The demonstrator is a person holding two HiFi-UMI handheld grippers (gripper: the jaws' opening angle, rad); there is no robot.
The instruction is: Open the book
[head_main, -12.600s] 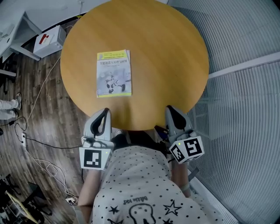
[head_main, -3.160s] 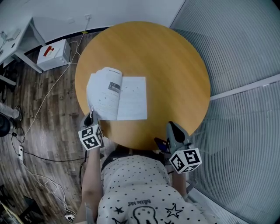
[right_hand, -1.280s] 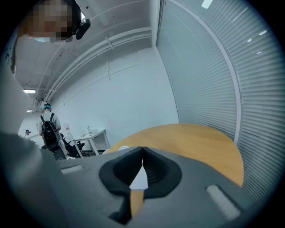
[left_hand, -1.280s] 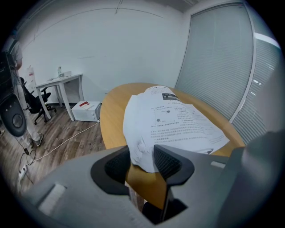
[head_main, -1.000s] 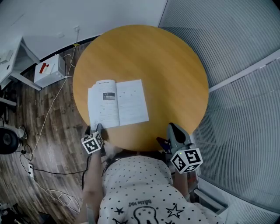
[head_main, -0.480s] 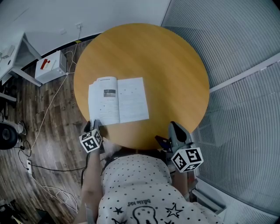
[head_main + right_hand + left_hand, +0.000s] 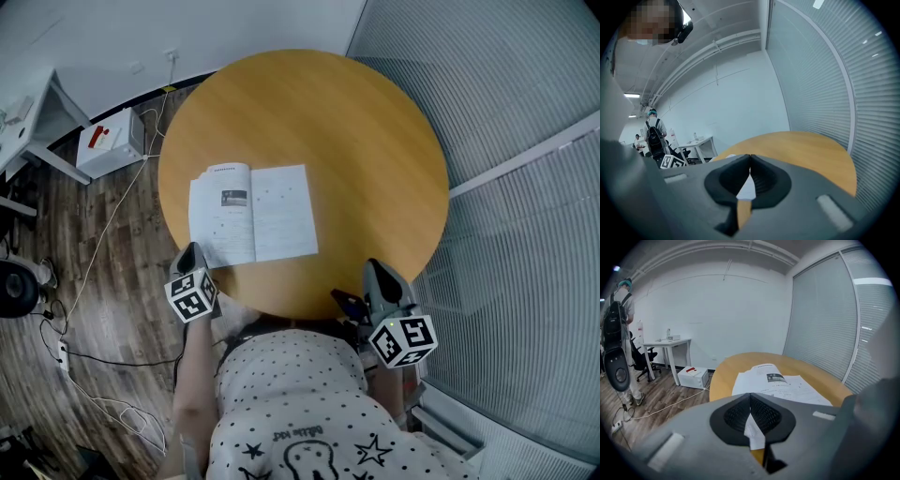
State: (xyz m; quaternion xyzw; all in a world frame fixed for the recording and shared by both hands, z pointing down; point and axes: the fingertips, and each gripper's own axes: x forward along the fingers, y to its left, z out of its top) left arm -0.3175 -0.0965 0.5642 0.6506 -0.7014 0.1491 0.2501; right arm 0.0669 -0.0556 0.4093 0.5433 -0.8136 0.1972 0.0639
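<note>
The book (image 7: pixel 251 225) lies open and flat on the left half of the round wooden table (image 7: pixel 366 141), two white printed pages up. In the left gripper view the book (image 7: pixel 773 383) shows just beyond the jaws. My left gripper (image 7: pixel 187 253) hovers at the table's near-left edge, just off the book's near-left corner and apart from it. Its jaws have just been closing and now meet with nothing between them (image 7: pixel 750 395). My right gripper (image 7: pixel 380 274) rests at the table's near-right edge, shut and empty (image 7: pixel 750 157), far from the book.
A white box (image 7: pixel 111 141) and trailing cables (image 7: pixel 94 225) lie on the wooden floor left of the table. A white desk (image 7: pixel 668 345) and a person with a backpack (image 7: pixel 618 333) stand farther left. A wall of blinds (image 7: pixel 525 187) runs along the right.
My left gripper has drawn back from the book's near-left corner, risen a little, and its jaws have closed. The book lies still. The right gripper has not moved.
</note>
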